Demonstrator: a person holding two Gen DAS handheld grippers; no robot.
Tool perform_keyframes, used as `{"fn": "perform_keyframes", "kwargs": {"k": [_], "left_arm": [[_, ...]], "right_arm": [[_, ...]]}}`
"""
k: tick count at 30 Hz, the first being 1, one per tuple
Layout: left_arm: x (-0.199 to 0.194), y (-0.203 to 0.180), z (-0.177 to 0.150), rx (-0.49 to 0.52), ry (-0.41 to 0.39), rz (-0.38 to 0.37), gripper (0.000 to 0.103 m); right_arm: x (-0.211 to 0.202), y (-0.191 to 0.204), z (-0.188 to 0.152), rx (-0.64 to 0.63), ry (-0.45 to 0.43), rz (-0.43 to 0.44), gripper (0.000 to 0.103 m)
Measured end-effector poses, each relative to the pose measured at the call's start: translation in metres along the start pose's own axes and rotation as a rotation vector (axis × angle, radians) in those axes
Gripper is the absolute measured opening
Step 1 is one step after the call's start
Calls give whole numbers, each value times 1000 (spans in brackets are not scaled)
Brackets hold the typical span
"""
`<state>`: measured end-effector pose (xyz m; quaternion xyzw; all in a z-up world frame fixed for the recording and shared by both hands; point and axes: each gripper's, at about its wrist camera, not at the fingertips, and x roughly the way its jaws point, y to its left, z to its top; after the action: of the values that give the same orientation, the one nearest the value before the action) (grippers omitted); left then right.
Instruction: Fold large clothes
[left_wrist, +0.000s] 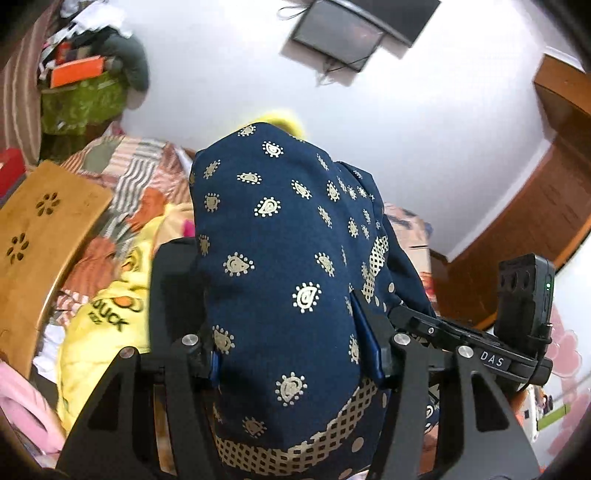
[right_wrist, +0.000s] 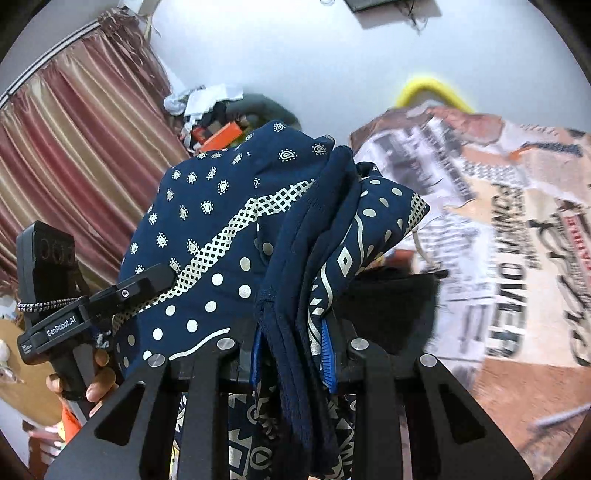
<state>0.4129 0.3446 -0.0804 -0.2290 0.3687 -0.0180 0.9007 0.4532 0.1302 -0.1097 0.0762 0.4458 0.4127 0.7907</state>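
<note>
A navy garment (left_wrist: 280, 236) with a cream paisley print and a checked border fills the middle of the left wrist view. My left gripper (left_wrist: 291, 354) is shut on a thick bunch of it, with the blue pads (left_wrist: 369, 343) pressing in from both sides. In the right wrist view the same garment (right_wrist: 221, 221) is lifted, with several folded layers hanging down. My right gripper (right_wrist: 291, 354) is shut on those layers. The left gripper (right_wrist: 110, 295), held by a hand (right_wrist: 96, 384), grips the cloth at its left edge. The right gripper's body (left_wrist: 517, 332) shows at the right of the left wrist view.
Below lie a patchwork bedspread (left_wrist: 140, 173), a yellow duck-print garment (left_wrist: 107, 332) and a wooden board (left_wrist: 40, 236) with flower cut-outs. A green bin (left_wrist: 81, 103) with clutter stands by striped curtains (right_wrist: 74, 155). A cloth printed with text (right_wrist: 498, 240) spreads at the right. Wooden furniture (left_wrist: 535, 206) flanks the white wall.
</note>
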Motion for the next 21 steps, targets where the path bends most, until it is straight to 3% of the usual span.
{"fn": "perform_keyframes", "kwargs": {"k": [6,8,11,18,21], "left_arm": [[86,80,-17,-95,178,90,58],[99,100,-30,-126,177,79,62],[94,100,-37,-131,154,49,65],[71,71,-52,13,112,190,68],[52,64,-66,46,95,214,70]], "right_arm": [[107,-31,-16,67,160,-76,23],[129,-40,-26,66,185,-101,25],[128,-42,-30,42,158,-110,29],[98,-34,-48,-19,165,-215,47],[82,-32,-64,-64,192,-270,49]]}}
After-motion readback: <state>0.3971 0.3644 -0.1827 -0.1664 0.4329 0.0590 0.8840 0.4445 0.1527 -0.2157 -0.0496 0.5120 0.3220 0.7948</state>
